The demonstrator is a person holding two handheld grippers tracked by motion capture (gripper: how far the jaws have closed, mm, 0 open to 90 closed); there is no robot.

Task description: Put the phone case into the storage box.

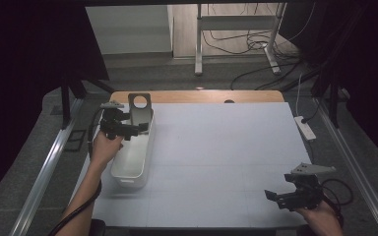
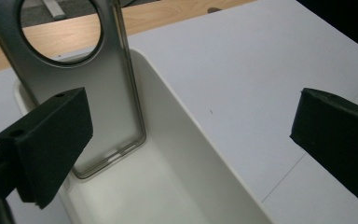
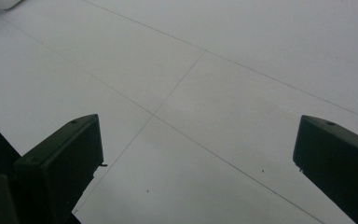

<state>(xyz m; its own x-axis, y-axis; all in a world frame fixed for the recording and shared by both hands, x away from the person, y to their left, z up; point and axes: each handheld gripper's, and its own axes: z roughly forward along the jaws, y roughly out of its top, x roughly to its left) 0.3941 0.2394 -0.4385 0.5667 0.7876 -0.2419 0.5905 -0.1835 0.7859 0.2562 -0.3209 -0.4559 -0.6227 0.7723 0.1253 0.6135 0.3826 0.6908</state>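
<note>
A long white bin stands on the left side of the white table. A grey metal plate with a round hole near its top stands upright in the bin's far end, leaning on the wall. My left gripper hovers over the bin just in front of the plate, open and holding nothing. In the left gripper view the plate rises behind the left jaw, its foot on the floor of the bin. My right gripper stays low at the table's front right, open and empty above the bare table.
A bare wooden strip edges the far side of the table. A white power strip lies off the right edge. Behind the table are a metal desk frame and floor cables. Dark curtains close both sides.
</note>
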